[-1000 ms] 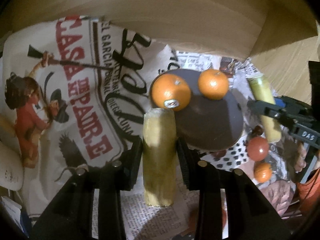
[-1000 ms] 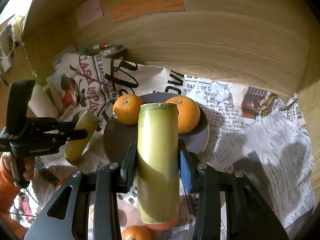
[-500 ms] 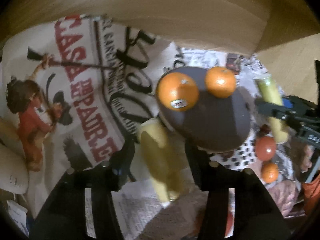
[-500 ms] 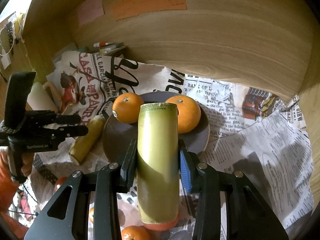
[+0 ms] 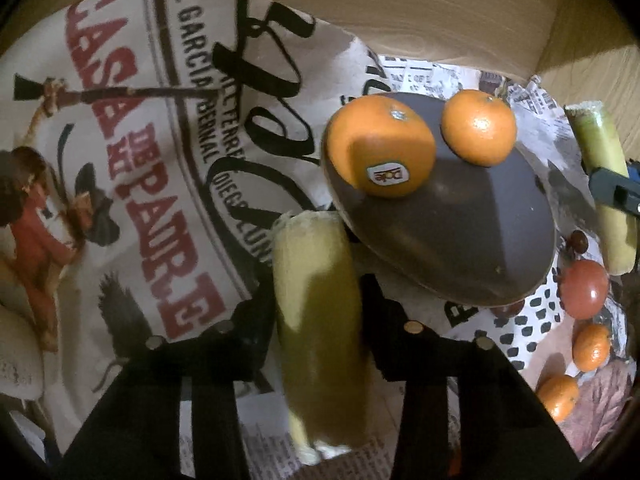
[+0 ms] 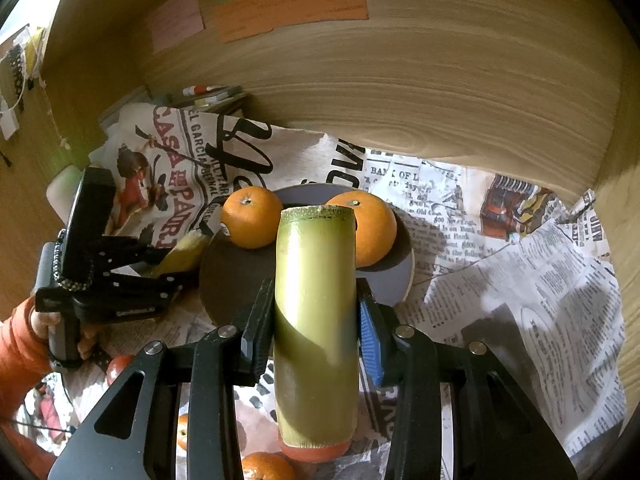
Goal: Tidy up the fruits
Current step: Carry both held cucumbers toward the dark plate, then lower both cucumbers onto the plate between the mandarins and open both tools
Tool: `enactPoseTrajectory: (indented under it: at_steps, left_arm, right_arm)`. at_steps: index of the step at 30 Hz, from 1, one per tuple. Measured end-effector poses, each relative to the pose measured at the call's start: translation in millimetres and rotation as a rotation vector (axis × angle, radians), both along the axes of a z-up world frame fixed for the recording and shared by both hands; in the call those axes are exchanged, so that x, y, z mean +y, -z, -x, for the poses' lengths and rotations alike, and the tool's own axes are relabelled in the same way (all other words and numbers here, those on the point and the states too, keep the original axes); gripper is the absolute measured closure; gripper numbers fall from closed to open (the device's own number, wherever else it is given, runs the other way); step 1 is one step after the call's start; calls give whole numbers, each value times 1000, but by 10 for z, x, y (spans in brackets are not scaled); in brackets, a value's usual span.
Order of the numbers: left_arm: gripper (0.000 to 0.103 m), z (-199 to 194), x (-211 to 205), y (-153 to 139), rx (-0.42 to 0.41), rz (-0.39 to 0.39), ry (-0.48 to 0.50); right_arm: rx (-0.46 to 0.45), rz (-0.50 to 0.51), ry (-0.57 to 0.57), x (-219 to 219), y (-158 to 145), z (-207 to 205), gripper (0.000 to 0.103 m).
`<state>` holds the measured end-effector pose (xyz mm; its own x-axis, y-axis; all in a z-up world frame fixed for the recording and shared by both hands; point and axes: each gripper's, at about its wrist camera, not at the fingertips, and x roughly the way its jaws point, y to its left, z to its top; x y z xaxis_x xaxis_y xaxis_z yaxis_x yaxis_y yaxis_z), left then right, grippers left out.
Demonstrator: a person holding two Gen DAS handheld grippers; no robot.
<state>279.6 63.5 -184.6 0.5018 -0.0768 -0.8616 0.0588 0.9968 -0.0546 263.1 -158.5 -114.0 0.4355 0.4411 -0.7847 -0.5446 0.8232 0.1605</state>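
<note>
The right gripper [image 6: 316, 320] fingers squeeze a green sugarcane piece [image 6: 316, 320] above the plate's near edge. The left gripper [image 5: 318, 312] fingers are closing around a yellow sugarcane piece [image 5: 320, 312], maybe touching it already, just beside the plate. Big newspaper sheets [image 6: 532, 280] cover the table. The dark plate [image 5: 460, 240] holds two oranges [image 5: 380, 144]. A tomato [image 5: 584, 288] and small tangerines [image 5: 591, 346] lie nearby.
</note>
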Motion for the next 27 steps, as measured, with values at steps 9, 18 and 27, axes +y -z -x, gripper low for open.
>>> enactPoseTrajectory:
  at_steps: [9,18,27]
  left_arm:
    - [64,251,59,-160,-10,72,6]
    - [65,318,-206,-506,-90,125,55]
    - [65,108,-433,-647,-122,200,96]
  right_arm:
    - [-9,-8,-13,55,-20,-3,68]
    - [-12,0,-19,128,1,-13,68]
    - [-25,18,-26,151,19,-124,68]
